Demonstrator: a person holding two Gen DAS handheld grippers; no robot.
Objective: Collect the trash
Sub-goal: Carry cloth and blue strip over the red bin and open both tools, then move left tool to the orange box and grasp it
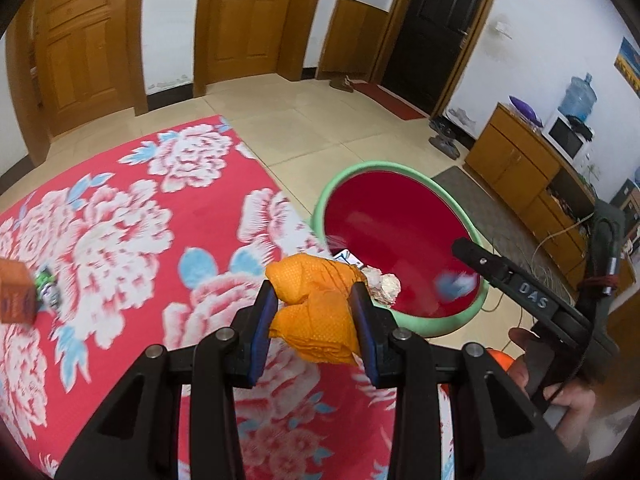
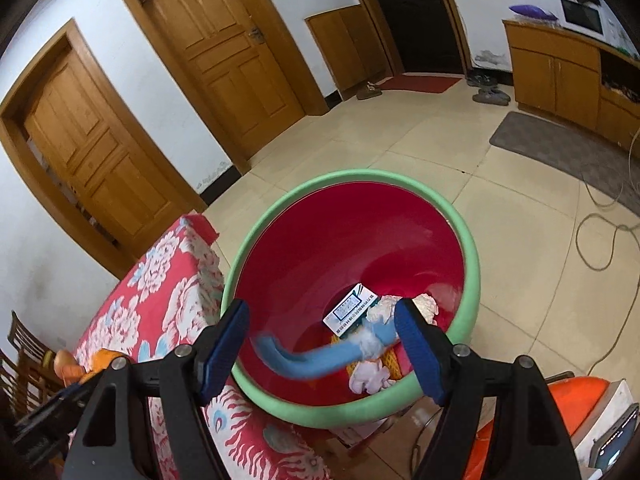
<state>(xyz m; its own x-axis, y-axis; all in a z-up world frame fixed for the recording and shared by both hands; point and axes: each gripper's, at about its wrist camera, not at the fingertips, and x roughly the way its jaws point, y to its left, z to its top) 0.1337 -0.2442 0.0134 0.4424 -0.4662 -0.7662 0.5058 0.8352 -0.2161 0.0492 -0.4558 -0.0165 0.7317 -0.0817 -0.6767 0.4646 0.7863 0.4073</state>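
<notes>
Left claw [image 1: 316,312] clamped on crumpled orange mesh cloth [image 1: 316,320], short of the green-rimmed red plastic bin [image 2: 466,240] ahead — early release risks missing. Right claw [image 2: 324,348] apart over bin — blue strip [image 2: 316,360] blurred between, possibly snagging.

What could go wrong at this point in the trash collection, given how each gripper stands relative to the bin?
1. The left gripper clamps the orange cloth over the floral bedspread, short of the bin; released here, it would probably land on the bedspread.
2. The blurred blue item hangs between the right gripper's open jaws above the bin's near rim; it may catch on the rim or spill outside.
</notes>
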